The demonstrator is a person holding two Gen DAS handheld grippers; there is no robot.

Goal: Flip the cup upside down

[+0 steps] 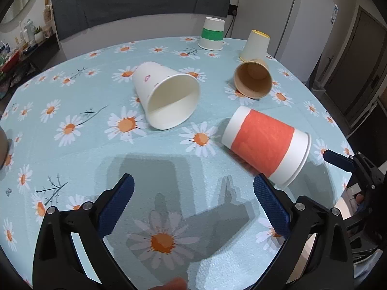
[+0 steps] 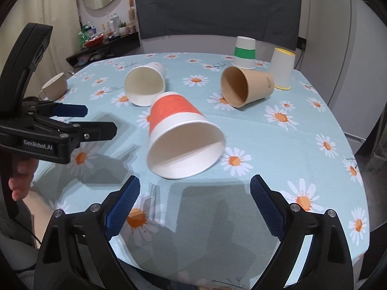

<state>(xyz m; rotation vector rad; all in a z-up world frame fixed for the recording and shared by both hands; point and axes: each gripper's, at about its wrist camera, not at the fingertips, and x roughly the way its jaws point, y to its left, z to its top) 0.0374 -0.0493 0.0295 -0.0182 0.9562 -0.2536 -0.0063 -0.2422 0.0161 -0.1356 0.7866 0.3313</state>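
Observation:
An orange-banded paper cup (image 2: 179, 133) lies on its side on the daisy tablecloth (image 2: 302, 145), its mouth toward my right gripper (image 2: 194, 188), which is open and empty just in front of it. In the left wrist view the same cup (image 1: 263, 145) lies right of centre. My left gripper (image 1: 193, 188) is open and empty, the cup's rim near its right finger; it also shows at the left of the right wrist view (image 2: 96, 120). A white cup (image 1: 167, 96) and a brown cup (image 1: 254, 78) also lie on their sides.
A green-banded cup (image 1: 211, 33) and a yellow-rimmed cup (image 1: 255, 46) stand upside down at the table's far side. A beige mug (image 2: 55, 88) lies at the far left. A dark chair back (image 2: 217, 7) and a fridge (image 2: 338, 60) stand behind the table.

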